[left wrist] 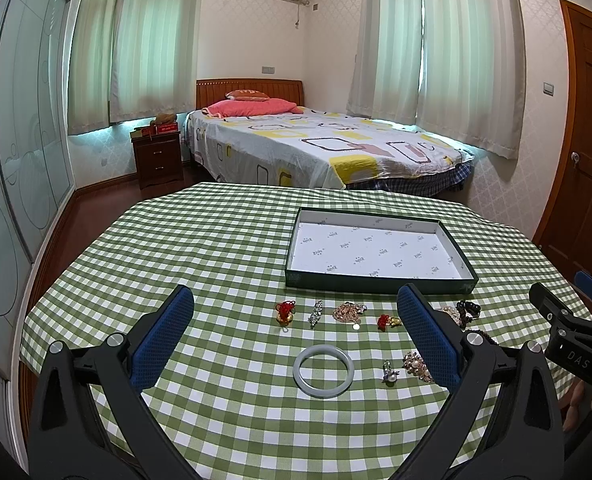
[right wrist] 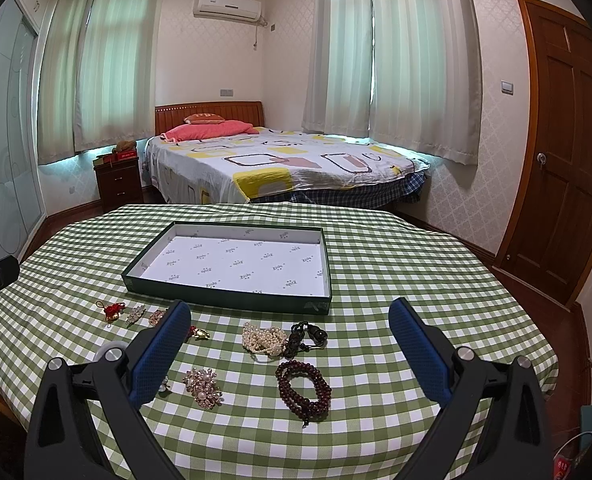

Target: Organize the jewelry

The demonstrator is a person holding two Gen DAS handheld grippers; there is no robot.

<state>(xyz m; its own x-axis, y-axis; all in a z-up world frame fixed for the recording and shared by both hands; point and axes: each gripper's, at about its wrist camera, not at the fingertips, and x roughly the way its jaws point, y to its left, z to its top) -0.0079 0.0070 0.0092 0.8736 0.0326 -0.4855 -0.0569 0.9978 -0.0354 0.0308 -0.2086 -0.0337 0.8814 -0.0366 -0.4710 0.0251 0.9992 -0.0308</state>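
Starting with nothing yet in the tray, both claws hang above the green-and-white checked tablecloth [left wrist: 216, 248] with their blue pads spread wide and holding nothing: the left gripper [left wrist: 296, 332] and the right gripper [right wrist: 286, 344].

Nearest the left gripper, at about 6 o'clock between its pads, lies the pale grey-white jade bangle [left wrist: 323, 366], flat on the cloth. Just to its 3 o'clock sit a small pearl pin [left wrist: 388, 372] and a gold-and-pearl cluster brooch [right wrist: 202, 387]. In the right wrist view the dark red wooden bead bracelet [right wrist: 303, 389] lies coiled at 6 o'clock, nearest that claw.

Farther out, a row runs from 9 to 3 o'clock: a red knotted charm with a gold bell [left wrist: 284, 312], a silver rhinestone clip [left wrist: 315, 313], a tangled gold chain [left wrist: 348, 312], a red-and-gold charm [left wrist: 387, 321], then a heap of cream pearl strands [right wrist: 264, 338] touching a black beaded cord [right wrist: 307, 336].

Beyond them at 12 o'clock stands the shallow dark green box lid with white printed lining [left wrist: 375, 282], empty.

To do the first pick well, I would judge it best to take the closest piece for each hand. The bangle is hard and smooth, so close across one side of the ring rather than its full width, and lift level. The bead coil will likely sag and trail; grip several loops together and clear the near wall of the lid before letting go.
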